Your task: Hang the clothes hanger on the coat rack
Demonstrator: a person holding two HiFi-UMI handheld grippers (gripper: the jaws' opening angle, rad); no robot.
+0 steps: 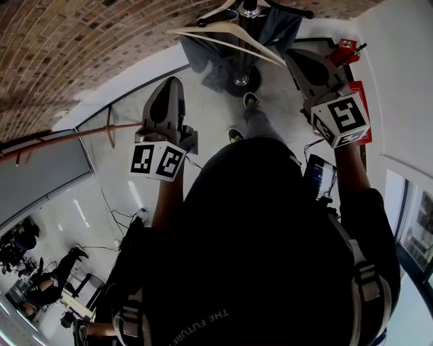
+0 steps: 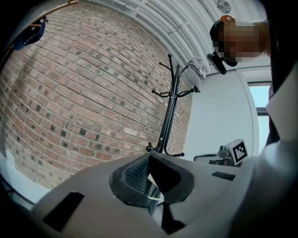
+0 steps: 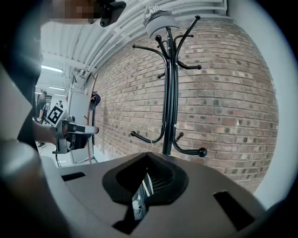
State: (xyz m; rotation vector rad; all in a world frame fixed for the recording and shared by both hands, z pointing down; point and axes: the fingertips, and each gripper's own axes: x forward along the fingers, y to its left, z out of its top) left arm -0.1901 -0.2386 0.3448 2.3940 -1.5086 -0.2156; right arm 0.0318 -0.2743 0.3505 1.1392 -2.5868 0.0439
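A pale wooden clothes hanger point(image 1: 226, 35) hangs by its hook from the black coat rack point(image 1: 249, 8) at the top of the head view. In the right gripper view only its thin wire hook point(image 3: 151, 144) shows, on a lower arm of the coat rack point(image 3: 170, 93). My right gripper point(image 1: 295, 57) is just right of the hanger, shut and holding nothing, and its jaws point(image 3: 148, 160) meet below the rack's lower arms. My left gripper point(image 1: 172, 84) is held level to the left of the rack point(image 2: 168, 111), apart from the hanger. Its jaws look shut and hold nothing point(image 2: 150, 160).
A brick wall point(image 3: 223, 83) stands behind the rack, and a grey cap point(image 3: 158, 17) sits on its top. Grey cloth point(image 1: 201, 48) hangs around the pole above the round base point(image 1: 242, 80). A red object point(image 1: 346, 50) is on the right wall. A copper pipe point(image 1: 81, 132) runs at left.
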